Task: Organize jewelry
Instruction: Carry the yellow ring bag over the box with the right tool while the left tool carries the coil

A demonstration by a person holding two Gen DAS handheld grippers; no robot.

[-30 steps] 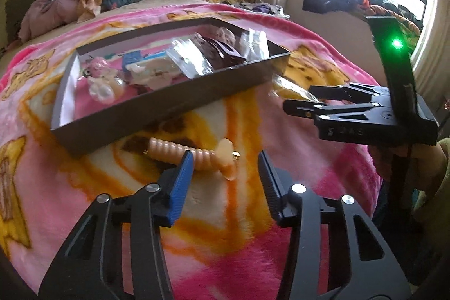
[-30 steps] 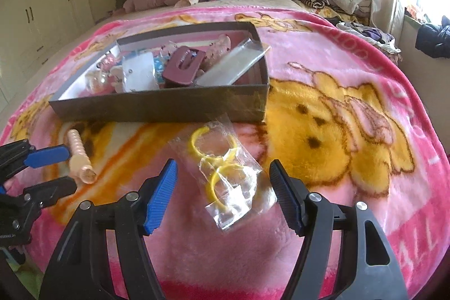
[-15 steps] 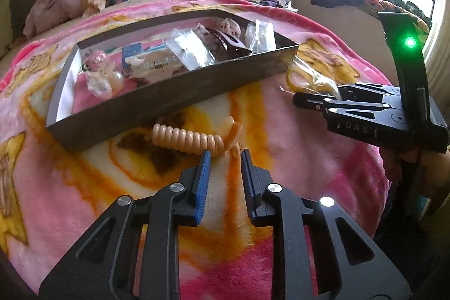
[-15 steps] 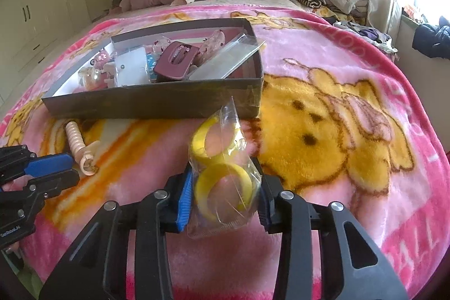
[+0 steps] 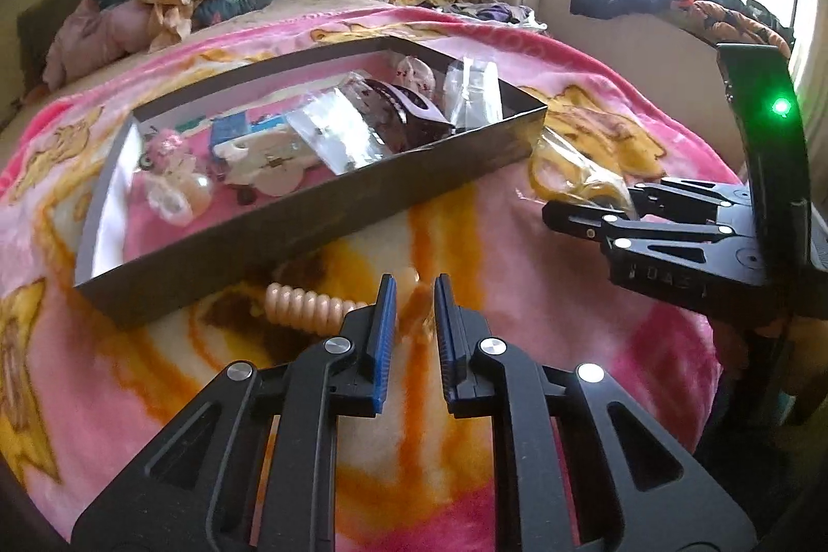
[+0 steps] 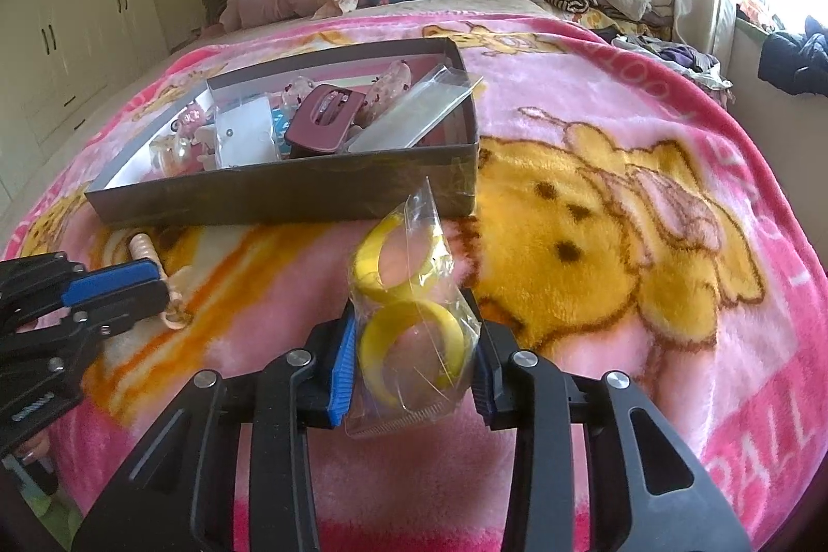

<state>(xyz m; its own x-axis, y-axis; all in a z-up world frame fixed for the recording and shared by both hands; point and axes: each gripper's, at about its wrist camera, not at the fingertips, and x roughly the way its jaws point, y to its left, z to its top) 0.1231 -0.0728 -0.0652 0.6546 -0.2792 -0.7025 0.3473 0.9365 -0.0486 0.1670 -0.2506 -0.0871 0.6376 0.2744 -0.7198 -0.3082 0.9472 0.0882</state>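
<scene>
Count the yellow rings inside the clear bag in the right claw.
2. Both sit in the clear plastic bag pinched by the right claw: lower ring between the pads, upper ring above them. Creases might hide another.

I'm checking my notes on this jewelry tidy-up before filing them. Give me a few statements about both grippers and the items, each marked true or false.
1. The right gripper is clamped on a clear bag of yellow rings. True.
2. The bag of yellow rings already lies inside the box. False: it is in front of the box, held between the right gripper's fingers.
3. The left gripper is closed on one end of the peach coiled hair tie. True.
4. The box holds nothing. False: a maroon hair clip and several small packets lie in it.
5. The box sits on a pink blanket. True.
</scene>
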